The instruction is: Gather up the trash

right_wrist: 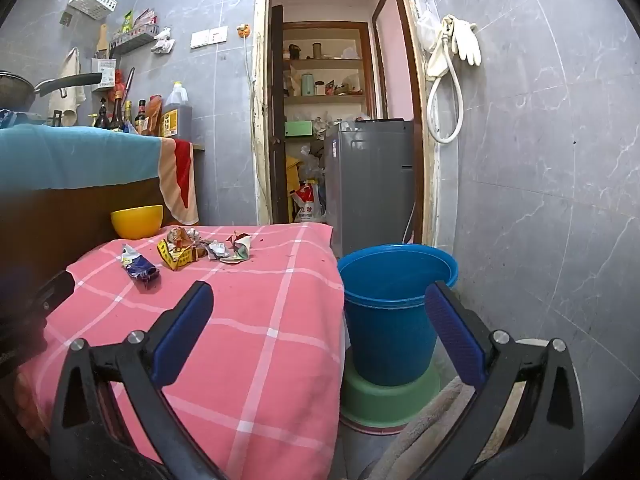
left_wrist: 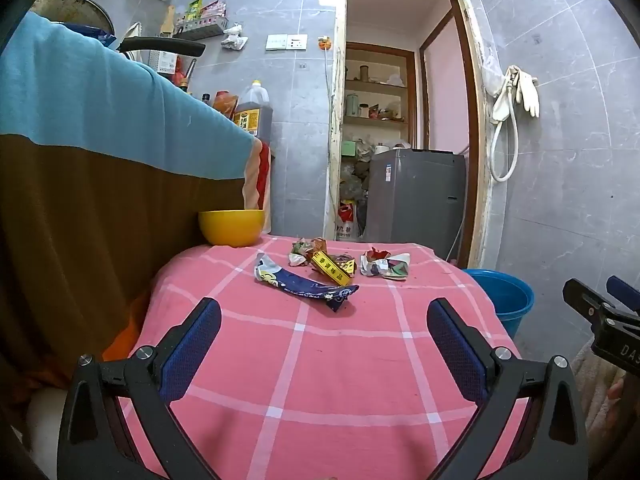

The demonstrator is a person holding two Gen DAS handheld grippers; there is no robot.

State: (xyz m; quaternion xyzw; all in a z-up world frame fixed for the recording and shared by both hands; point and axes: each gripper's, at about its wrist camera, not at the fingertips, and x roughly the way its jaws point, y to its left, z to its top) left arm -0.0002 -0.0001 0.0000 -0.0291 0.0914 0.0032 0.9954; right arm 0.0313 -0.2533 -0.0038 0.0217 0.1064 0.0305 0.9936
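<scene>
Left wrist view: the left gripper (left_wrist: 324,320) is held low over the near part of a table covered by a pink checked cloth (left_wrist: 340,380), aimed across the table and tipped slightly downward. Its two blue-padded fingers (left_wrist: 192,344) are spread wide with nothing between them; only cloth shows in the gap. At the right edge of this view, part of the right gripper (left_wrist: 604,320) is seen off the table's side, beside a pale fleecy sleeve (left_wrist: 596,376).

Right wrist view: the right gripper (right_wrist: 320,320) is likewise released, fingers wide apart and empty, tipped slightly downward. It straddles the table's right edge, so that the left finger lies over the cloth and the right finger (right_wrist: 456,332) lies in front of a blue bucket (right_wrist: 384,320). The bucket stands on a green basin (right_wrist: 384,400) on the floor, just beside the table.

The trash lies at the far end of the table, well apart from both grippers: a dark blue snack wrapper (left_wrist: 304,284) nearest, a yellow packet (left_wrist: 334,270) behind it, a crumpled wrapper (left_wrist: 304,254) to its left and a crumpled white wrapper (left_wrist: 384,266) to its right. A yellow bowl (left_wrist: 232,226) stands at the far left corner.
</scene>
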